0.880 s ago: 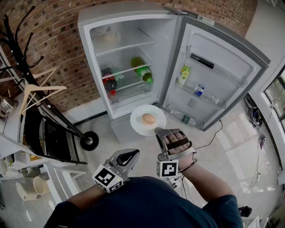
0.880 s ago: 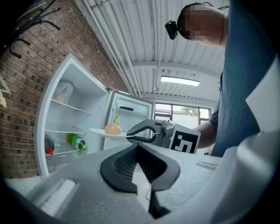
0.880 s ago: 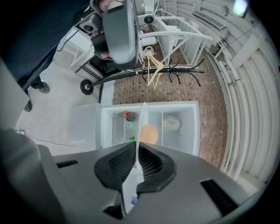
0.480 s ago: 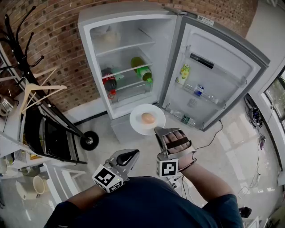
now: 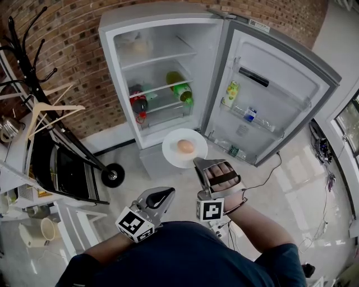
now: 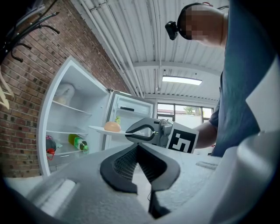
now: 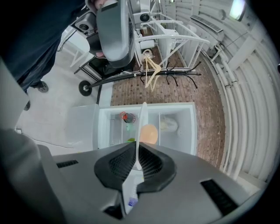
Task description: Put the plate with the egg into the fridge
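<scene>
**A:** Plate (image 5: 171, 152) and egg (image 5: 185, 146), where are they?

**B:** In the air in front of the fridge (image 5: 157, 14), outside it and above the floor. The egg sits near the middle of the plate.

**A:** What has hold of it?

**B:** My right gripper (image 5: 197, 163). Its jaws are clamped on the near rim, with the thin white edge pinched between the pads.

**A:** And your other one?

**B:** My left gripper (image 5: 166, 194) hangs low beside the right, close to my body. Its jaws are together with nothing between them.

**A:** How does the fridge stand?

**B:** Its door (image 5: 280, 95) is swung wide to my right. A green bottle (image 5: 180, 89) lies on a middle shelf.
</scene>
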Action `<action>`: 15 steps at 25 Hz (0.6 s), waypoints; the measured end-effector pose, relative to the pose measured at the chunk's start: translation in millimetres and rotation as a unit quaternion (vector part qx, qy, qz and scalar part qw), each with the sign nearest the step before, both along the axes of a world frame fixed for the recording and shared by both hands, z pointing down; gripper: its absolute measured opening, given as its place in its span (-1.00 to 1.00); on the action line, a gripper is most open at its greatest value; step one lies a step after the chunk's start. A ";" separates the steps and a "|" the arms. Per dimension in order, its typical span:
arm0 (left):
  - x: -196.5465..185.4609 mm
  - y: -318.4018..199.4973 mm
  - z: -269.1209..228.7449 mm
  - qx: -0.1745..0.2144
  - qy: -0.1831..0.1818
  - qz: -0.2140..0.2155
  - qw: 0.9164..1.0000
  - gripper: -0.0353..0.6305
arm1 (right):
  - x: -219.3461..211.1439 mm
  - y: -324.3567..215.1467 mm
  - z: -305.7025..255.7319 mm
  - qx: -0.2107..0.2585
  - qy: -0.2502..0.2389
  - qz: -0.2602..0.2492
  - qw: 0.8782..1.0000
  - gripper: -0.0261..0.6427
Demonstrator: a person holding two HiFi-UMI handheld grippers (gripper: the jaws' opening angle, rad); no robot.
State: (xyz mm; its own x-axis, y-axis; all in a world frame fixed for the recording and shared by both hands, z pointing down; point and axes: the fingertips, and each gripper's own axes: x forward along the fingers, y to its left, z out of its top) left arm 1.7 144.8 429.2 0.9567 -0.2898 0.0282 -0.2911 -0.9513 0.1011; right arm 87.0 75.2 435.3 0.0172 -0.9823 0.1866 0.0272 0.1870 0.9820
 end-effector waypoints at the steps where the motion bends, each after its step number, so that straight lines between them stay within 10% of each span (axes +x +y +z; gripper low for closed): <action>1: 0.9 0.7 0.9 -0.001 0.001 -0.004 1.000 -0.88 | 1.3 0.3 0.8 0.001 0.000 -0.001 1.000 -0.86; 15: 8.0 -18.0 17.2 -0.004 0.004 -0.049 0.999 -0.88 | 2.7 -24.3 18.4 -0.008 0.000 -0.043 0.999 -0.85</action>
State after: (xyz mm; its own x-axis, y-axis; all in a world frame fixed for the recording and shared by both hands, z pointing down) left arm 9.7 126.8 446.4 0.9242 -0.3813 0.0231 -0.3814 -0.9177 0.1108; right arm 89.8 50.9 453.8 -0.0667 -0.9771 0.2021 0.0437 0.1995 0.9789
